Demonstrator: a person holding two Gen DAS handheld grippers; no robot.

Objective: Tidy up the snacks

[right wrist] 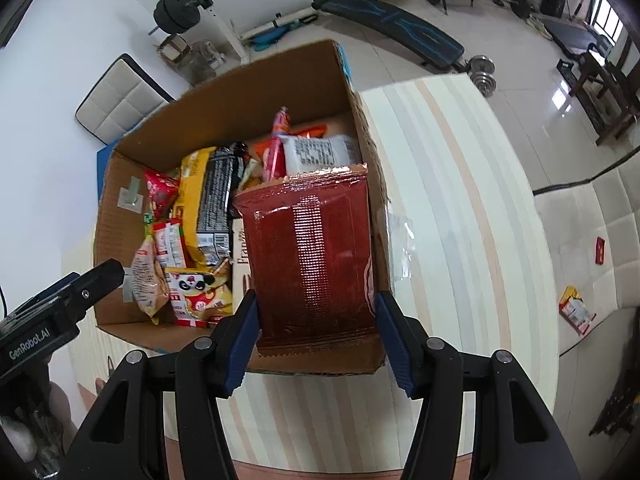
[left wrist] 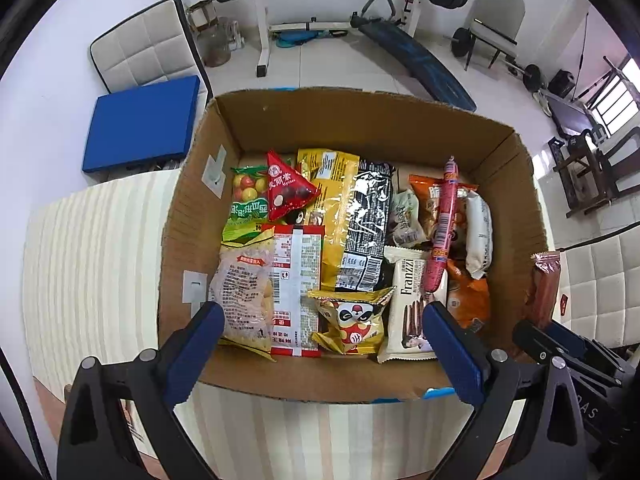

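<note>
Snacks already filled most of the cardboard box (left wrist: pixel 360 120), which stood on the striped table (left wrist: pixel 92 248), so the job looked well advanced. Going from the left side of the box in the left wrist view, a pale bag of puffs (left wrist: pixel 242 292) lay against the left wall with a green candy bag (left wrist: pixel 246 204) behind it, then a red triangular pouch (left wrist: pixel 286 188) and a red and white packet (left wrist: pixel 298 280). In the middle sat a yellow bag (left wrist: pixel 334 208), a black bag (left wrist: pixel 366 220) and a panda packet (left wrist: pixel 352 320) near the front. Further right came a white wafer pack (left wrist: pixel 412 304), a pink sausage stick (left wrist: pixel 444 224) lying across orange packets (left wrist: pixel 468 296), and a white wrapped roll (left wrist: pixel 478 232) by the right wall. The left gripper (left wrist: pixel 320 340) hung over the front of the box with its jaws spread wide and nothing between them. To its right, the right gripper (right wrist: pixel 316 332) pinched a dark red foil packet (right wrist: pixel 312 248) by its two long edges and held it above the right front corner of the box, not yet inside. Placing that packet seemed to be the step in hand. Still left, by my judgement, were two small packets on the cushioned seat at the far right: a yellow one (right wrist: pixel 576 308) and a small red one (right wrist: pixel 600 250).
</note>
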